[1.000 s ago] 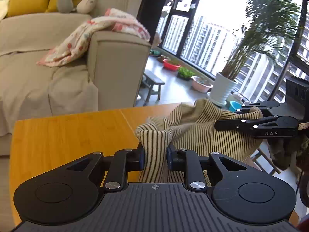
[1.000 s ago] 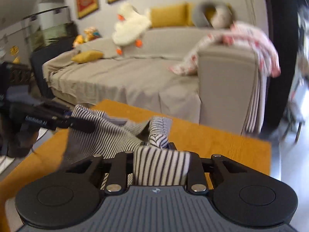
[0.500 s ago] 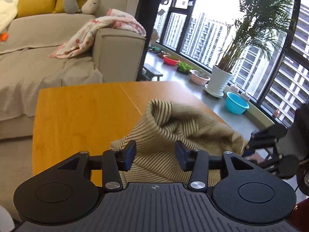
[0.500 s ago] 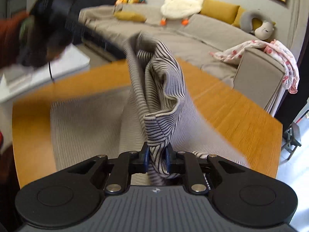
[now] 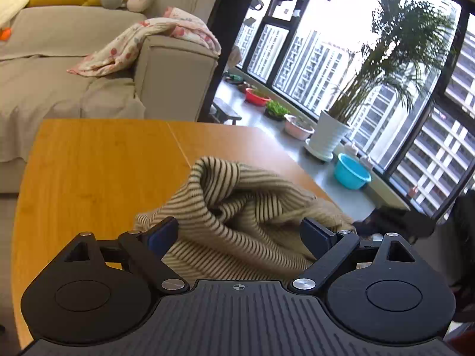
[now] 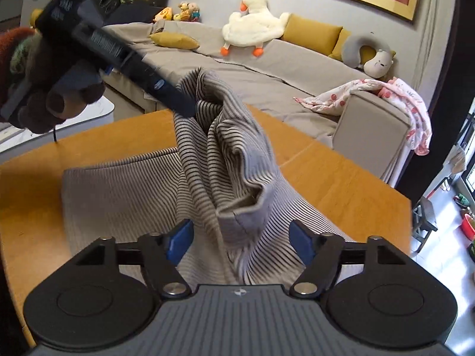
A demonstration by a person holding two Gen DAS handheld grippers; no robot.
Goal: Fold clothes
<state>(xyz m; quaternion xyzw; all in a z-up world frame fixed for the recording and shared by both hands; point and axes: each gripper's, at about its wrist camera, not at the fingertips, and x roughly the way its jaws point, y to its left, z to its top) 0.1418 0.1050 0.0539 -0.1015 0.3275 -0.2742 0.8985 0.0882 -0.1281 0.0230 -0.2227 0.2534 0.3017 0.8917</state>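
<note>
Both grippers have just been opening, and the striped garment (image 5: 237, 213) lies loose between each pair of pads rather than pinched. Low in the left wrist view, the left gripper (image 5: 242, 234) stands with its blue-tipped fingers (image 5: 161, 233) spread wide apart, a rumpled hump of the beige, dark-striped knit rising in the middle of the frame between them, with the cloth not pressed by either pad. That heap sits on the orange wooden table (image 5: 98, 172), toward its right edge, and the bare tabletop fills the left half of the view. In the right wrist view the right gripper (image 6: 240, 238) is likewise parted, its fingers (image 6: 179, 240) standing off on each side of a tall fold of the same garment, which stands up through the centre of the frame while the rest spreads flat to the left over the table. At the upper left of that view a person's hand (image 6: 44, 95) holds the other gripper, whose dark finger reaches down to the top of the raised fold; whether it touches the cloth I cannot tell. Behind, a grey sofa (image 6: 267, 68) crosses the upper part, with a white duck plush (image 6: 252, 23) on its back and a floral blanket (image 6: 394, 101) draped over the armrest at right. A potted palm (image 5: 386, 68) stands by the window at the upper right of the left wrist view.
</note>
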